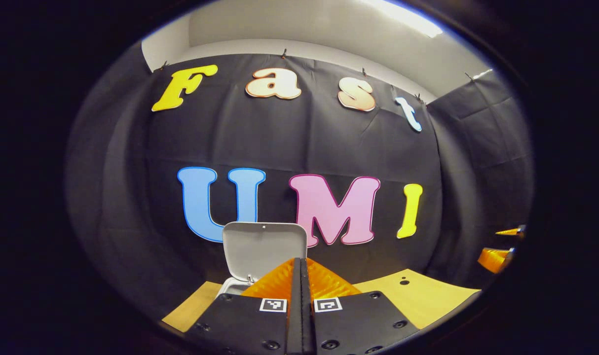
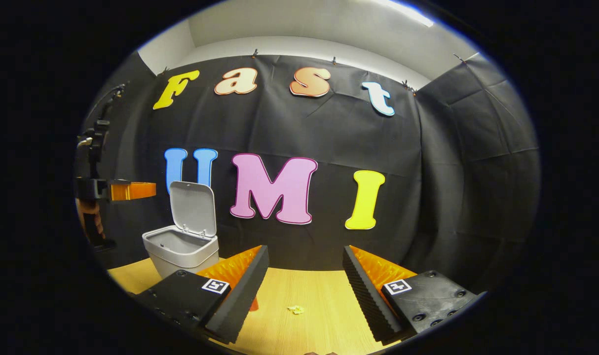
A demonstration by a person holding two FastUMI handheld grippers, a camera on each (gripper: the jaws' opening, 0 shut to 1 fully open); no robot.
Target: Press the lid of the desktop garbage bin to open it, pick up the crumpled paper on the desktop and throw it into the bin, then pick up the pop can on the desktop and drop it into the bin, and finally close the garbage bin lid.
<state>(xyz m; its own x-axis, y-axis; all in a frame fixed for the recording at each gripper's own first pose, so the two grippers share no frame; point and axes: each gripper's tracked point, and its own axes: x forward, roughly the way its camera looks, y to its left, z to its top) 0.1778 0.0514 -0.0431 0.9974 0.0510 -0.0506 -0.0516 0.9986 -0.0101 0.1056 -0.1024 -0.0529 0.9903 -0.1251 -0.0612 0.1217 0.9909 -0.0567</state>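
Observation:
The white desktop bin (image 2: 180, 248) stands at the table's back left with its lid (image 2: 194, 207) hinged up against the wall. In the left gripper view the upright lid (image 1: 265, 246) rises just beyond my left gripper (image 1: 301, 262), whose fingers are pressed together with nothing between them. In the right gripper view the left gripper (image 2: 131, 191) hovers above and to the left of the bin. My right gripper (image 2: 305, 254) is open over the table. A small pale crumpled scrap of paper (image 2: 295, 309) lies on the wood below the gap between its fingers. A red-orange patch (image 2: 253, 305) peeks from under one finger; I cannot tell what it is.
The light wooden table (image 2: 324, 296) runs back to the black cloth wall. A hand and a dark stand (image 2: 93, 148) are at the far left. In the left gripper view the right gripper's fingers (image 1: 497, 259) show at the far right edge, above the table (image 1: 428, 296).

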